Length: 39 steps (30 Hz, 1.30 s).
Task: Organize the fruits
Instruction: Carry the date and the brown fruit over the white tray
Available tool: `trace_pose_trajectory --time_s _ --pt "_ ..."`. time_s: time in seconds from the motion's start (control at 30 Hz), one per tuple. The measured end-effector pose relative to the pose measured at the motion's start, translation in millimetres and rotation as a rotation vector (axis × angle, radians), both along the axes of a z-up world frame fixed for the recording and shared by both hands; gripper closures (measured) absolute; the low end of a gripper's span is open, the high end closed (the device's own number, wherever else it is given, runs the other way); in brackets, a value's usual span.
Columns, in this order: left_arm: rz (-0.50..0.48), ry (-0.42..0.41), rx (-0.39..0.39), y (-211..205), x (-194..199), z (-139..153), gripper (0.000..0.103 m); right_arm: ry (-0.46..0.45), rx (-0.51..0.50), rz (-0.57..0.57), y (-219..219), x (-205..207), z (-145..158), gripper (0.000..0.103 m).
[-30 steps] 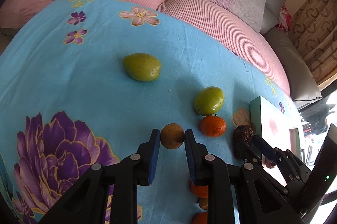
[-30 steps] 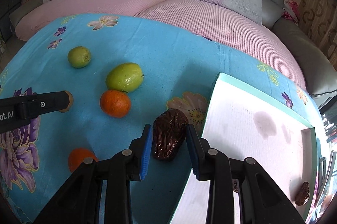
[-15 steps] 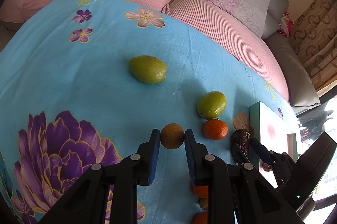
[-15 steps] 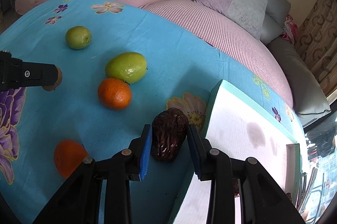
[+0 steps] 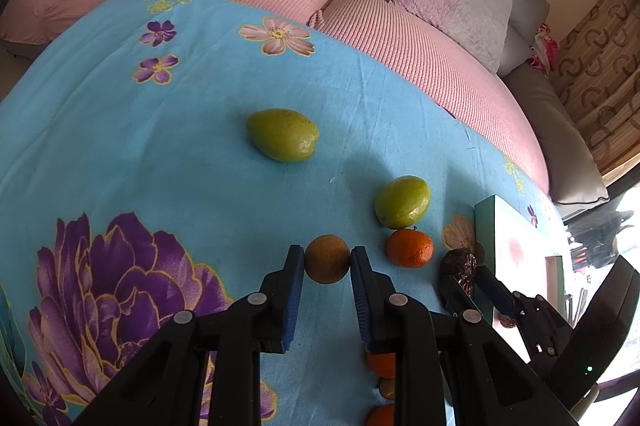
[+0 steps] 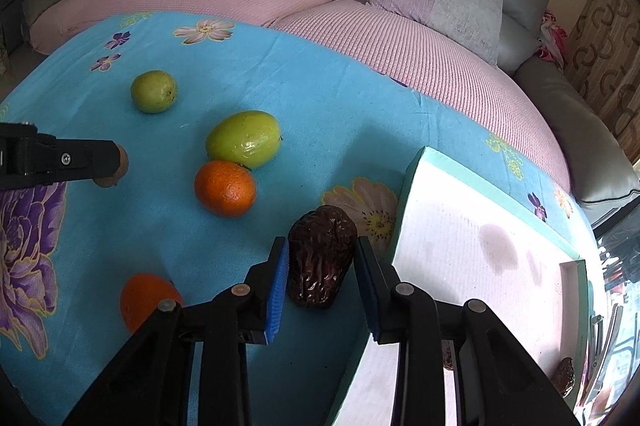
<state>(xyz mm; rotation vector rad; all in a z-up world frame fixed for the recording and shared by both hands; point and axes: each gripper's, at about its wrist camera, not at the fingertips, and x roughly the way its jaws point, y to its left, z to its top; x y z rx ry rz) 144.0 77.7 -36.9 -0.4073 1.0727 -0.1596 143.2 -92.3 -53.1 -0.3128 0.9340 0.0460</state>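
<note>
Your left gripper (image 5: 327, 262) is clamped on a small round brown fruit (image 5: 327, 264), both pads touching its sides. Your right gripper (image 6: 321, 266) pinches a wrinkled dark date (image 6: 322, 256), which sits just beside the near-left edge of the tray (image 6: 476, 266) — outside it, over the blue floral cloth (image 6: 320, 113).

The tray, white-floored with a mint-green rim, is the only container in view. Inside it, one dark date (image 6: 563, 378) lies at the far right corner near the rim; a second dark piece (image 6: 448, 356) shows partly behind your right gripper's arm, identity unclear. The rest of its floor is bare, with faint stains.

Left of the tray on the cloth: an orange (image 6: 225, 188), touching or nearly touching a green fruit (image 6: 243, 138) behind it. A second green fruit (image 6: 154, 91) lies farther left — well apart from the tray. Another orange (image 6: 146, 300) sits left of your right gripper, partly hidden by its arm.
</note>
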Motion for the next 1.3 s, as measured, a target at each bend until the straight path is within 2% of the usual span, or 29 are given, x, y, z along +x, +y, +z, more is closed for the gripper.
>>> trace_pose_trajectory --time_s 0.13,0.33,0.5,0.87,1.07,1.3 --pt "0.0 -0.007 0.003 0 -1 3 0.078 -0.009 0.111 0.013 -5 -3 12 0.07" --pt "-0.006 -0.03 0.003 -3 -4 11 0.077 -0.064 0.19 0.017 -6 -16 35 0.07" --pt "-0.022 -0.064 0.001 -7 -7 25 0.078 -0.104 0.209 0.014 -14 -28 53 0.07" --pt "-0.104 -0.117 0.003 -35 -16 45 0.078 -0.115 0.22 -0.062 -54 -49 59 0.07" --pt "-0.194 -0.129 -0.008 -66 -24 50 0.078 -0.122 0.198 -0.154 -96 -62 67 0.07" --pt "-0.33 -0.138 0.003 -114 -40 51 0.078 -0.155 0.204 -0.312 -158 -81 82 0.069"
